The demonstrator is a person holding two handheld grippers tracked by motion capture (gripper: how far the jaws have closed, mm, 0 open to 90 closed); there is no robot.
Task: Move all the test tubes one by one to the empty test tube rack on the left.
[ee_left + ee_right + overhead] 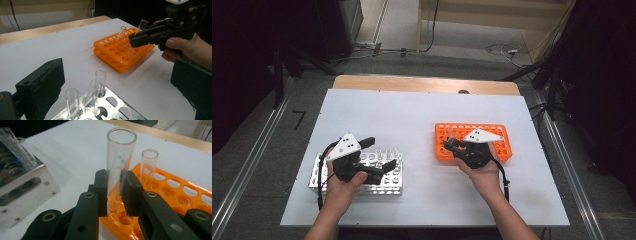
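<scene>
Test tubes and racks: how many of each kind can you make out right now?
Test tubes in the metal rack: 3 visible
Test tubes at the orange rack: 2, one standing in it, one clamped in the right gripper
Racks: 2
Total: 7; the metal rack may hold more, out of frame.

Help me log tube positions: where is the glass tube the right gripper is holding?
The glass tube is clamped upright between the right gripper jaws, over the near-left corner of the orange rack on the table's right side, beside a second tube standing in that rack.
</scene>
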